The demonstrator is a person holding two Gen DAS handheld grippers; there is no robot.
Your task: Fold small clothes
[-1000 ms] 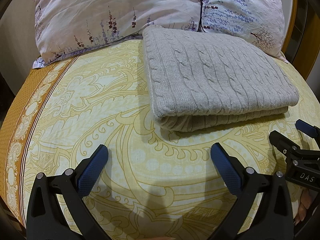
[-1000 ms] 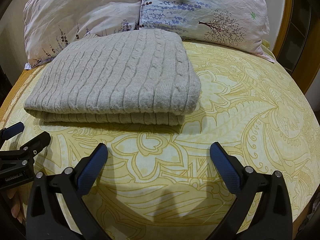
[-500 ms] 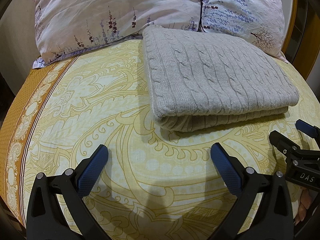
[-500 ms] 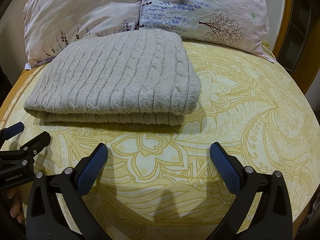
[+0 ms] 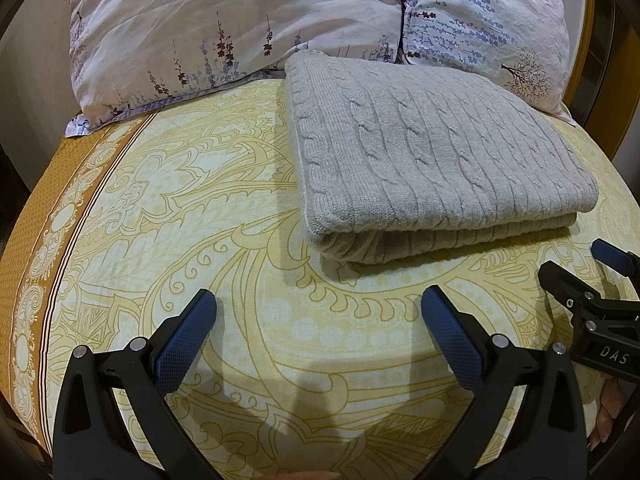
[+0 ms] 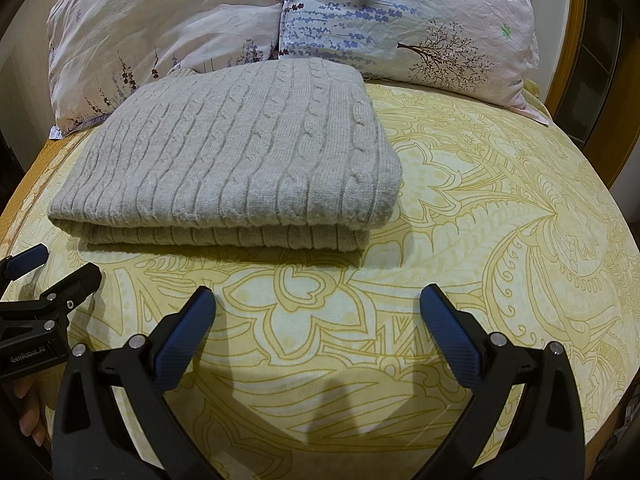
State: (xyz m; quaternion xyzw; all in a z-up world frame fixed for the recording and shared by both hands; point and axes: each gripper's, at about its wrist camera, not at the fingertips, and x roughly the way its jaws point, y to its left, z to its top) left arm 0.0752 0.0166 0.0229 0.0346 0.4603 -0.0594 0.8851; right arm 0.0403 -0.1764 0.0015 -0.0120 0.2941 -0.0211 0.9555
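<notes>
A grey cable-knit sweater [image 5: 432,152] lies folded in a neat rectangle on the yellow patterned bed sheet [image 5: 200,208]; it also shows in the right wrist view [image 6: 240,156]. My left gripper [image 5: 318,312] is open and empty, hovering over the sheet in front of the sweater's left corner. My right gripper [image 6: 316,312] is open and empty, in front of the sweater's right corner. Each gripper shows at the edge of the other's view: the right one [image 5: 576,268], the left one [image 6: 52,268]. Neither touches the sweater.
Two floral pillows [image 5: 240,24] [image 6: 400,20] lean at the head of the bed behind the sweater. A wooden bed frame [image 6: 568,40] runs along the right. The sheet's orange border [image 5: 36,240] marks the left edge of the bed.
</notes>
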